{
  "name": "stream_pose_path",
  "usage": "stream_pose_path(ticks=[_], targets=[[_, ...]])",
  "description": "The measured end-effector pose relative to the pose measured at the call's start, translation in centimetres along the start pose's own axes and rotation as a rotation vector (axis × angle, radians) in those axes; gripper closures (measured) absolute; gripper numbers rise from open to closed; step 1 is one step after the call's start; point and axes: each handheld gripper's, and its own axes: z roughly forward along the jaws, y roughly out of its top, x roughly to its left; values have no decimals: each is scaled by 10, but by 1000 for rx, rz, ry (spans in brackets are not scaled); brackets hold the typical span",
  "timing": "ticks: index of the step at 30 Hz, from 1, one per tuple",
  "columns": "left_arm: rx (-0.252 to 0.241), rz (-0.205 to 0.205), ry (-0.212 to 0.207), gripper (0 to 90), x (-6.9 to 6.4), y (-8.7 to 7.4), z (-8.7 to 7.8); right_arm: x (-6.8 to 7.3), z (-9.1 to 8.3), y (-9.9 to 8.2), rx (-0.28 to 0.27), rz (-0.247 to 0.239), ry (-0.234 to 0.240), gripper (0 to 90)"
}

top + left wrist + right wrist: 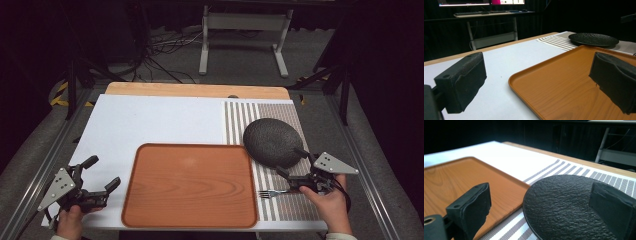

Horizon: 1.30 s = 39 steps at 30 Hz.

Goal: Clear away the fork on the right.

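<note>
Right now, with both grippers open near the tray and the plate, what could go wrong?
1. The black plate overlaps the tray rim, so lifting either may tip or drag the other.
2. The fork lies just under the right gripper; it may get knocked.

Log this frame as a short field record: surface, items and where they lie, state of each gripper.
surface: white table cover with a striped mat at its right
tray: wooden tray, bare, at near centre
plate: black plate on the mat, its edge over the tray's far right corner
fork: fork on the mat, right of the tray
left gripper: open, left of the tray
right gripper: open, at the plate's near rim
</note>
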Motion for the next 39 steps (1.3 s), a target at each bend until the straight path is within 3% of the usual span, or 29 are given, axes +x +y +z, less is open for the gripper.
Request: stream_pose_path(ticks=[11,18,22,38,39], targets=[[-2,-2,4,16,0,0,0,-1,3,27,106,-87,32,79],[-4,-7,3,16,0,0,0,-2,2,42,238,-178,56,115],[3,-8,-2,16,0,-1,0,0,3,49,349,-225,89,148],[-2,-7,0,16,0,-1,0,4,11,57,533,-355,149,190],[-2,-8,0,17,0,-1,0,5,12,57,562,-371,155,198]])
